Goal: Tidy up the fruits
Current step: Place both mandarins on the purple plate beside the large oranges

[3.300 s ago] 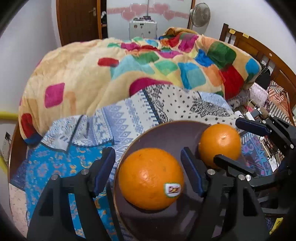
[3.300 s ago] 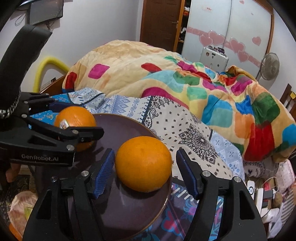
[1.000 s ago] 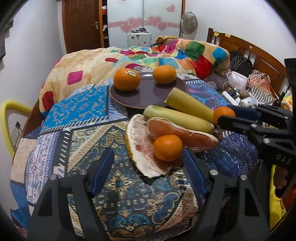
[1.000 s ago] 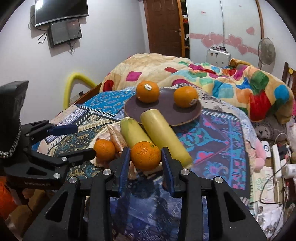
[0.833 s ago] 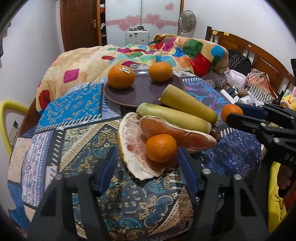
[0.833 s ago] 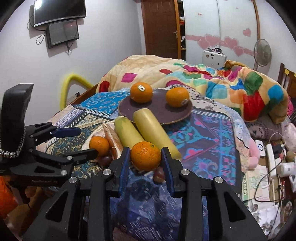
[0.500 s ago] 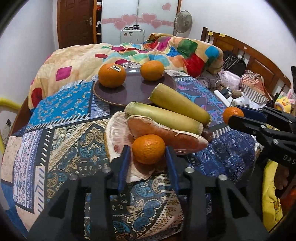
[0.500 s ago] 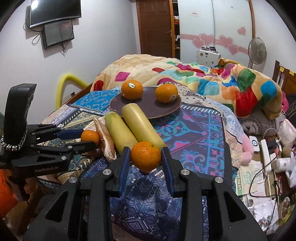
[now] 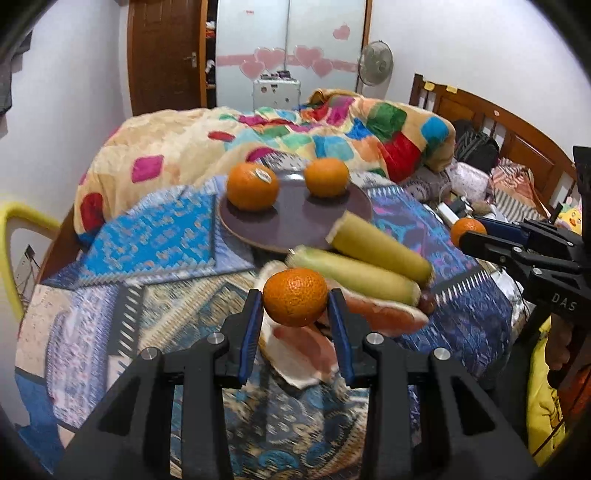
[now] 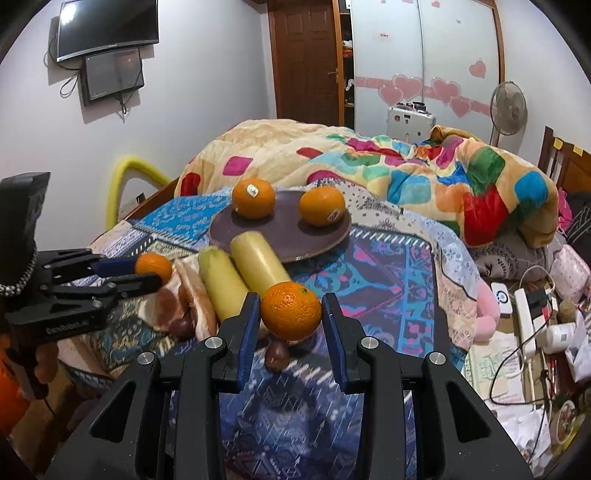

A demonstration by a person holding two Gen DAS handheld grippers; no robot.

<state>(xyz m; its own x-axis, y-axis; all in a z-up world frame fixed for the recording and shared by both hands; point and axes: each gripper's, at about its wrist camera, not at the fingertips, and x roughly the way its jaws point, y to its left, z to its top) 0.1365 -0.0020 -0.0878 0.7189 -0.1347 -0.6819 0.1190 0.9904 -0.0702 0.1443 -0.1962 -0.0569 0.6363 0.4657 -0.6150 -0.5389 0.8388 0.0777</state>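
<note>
The left claw (image 9: 295,308) grips a small orange (image 9: 295,297) above the pomelo peel (image 9: 306,350).

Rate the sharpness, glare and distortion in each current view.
Left wrist view: motion blur smears the patterned cloth and pomelo peel, while the held orange stays crisp; fisheye bends the headboard. Right wrist view: sharper overall, glare on the TV, dark vignetted corners.

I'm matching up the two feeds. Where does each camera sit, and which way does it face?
Left wrist: behind the left gripper, shut on a small orange; looks across the bed at the plate; right gripper at right.
Right wrist: behind the right gripper, shut on another orange; left gripper at left.
Shared: plate, both grippers.
</note>
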